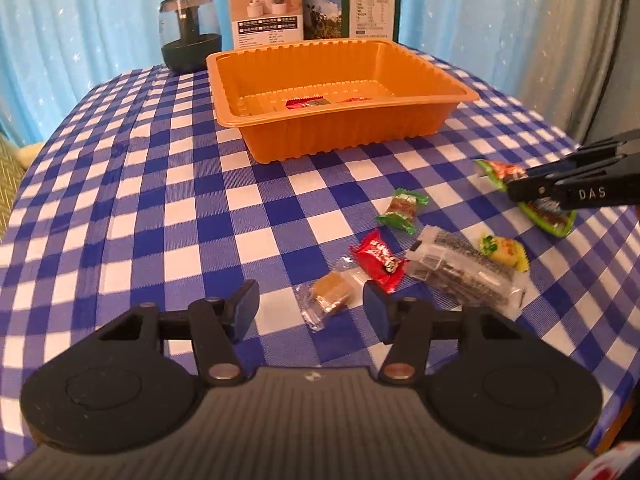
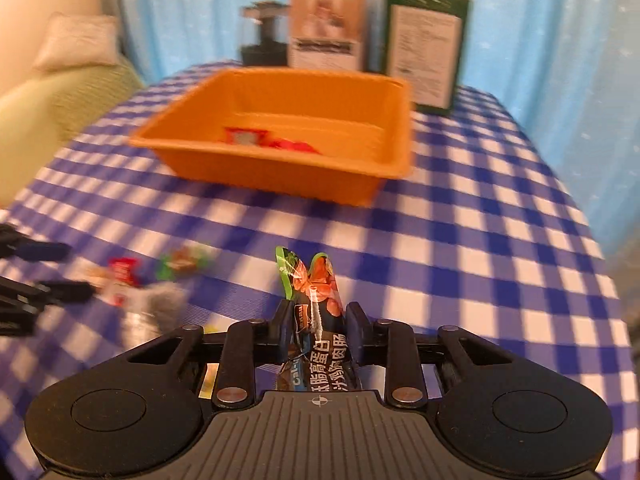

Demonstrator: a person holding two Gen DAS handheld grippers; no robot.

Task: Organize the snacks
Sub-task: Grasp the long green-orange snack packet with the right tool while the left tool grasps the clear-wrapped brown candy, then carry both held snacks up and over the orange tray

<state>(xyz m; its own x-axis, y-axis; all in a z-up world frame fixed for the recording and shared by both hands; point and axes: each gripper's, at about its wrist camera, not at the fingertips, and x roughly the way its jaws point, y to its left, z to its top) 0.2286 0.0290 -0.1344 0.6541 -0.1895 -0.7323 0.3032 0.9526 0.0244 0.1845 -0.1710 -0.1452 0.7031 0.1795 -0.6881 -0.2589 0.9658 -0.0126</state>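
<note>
- Right now, your right claw (image 2: 317, 326) was clamped on a green-ended sausage packet (image 2: 316, 300), held clear of the table (image 2: 480, 240) with its free end pointing toward the orange tray (image 2: 280, 168).
- Your left claw (image 1: 310, 304) stood wide open and held nothing, low over a clear-wrapped brown biscuit (image 1: 330, 294) lying between its fingers.
- The step in hand, judged, was carrying the packet to the tray: lift it over the near rim, then release above the bare floor beside the red snacks (image 2: 268, 140) already inside.
- Loose snacks, among them a red candy (image 1: 378, 260) and a seaweed pack (image 1: 460, 272), lay near the table's right edge; open cloth lay between them and the tray.
- Two boxes (image 1: 312, 4) and a dark jar (image 1: 191, 36) crowded the tray's far side.
</note>
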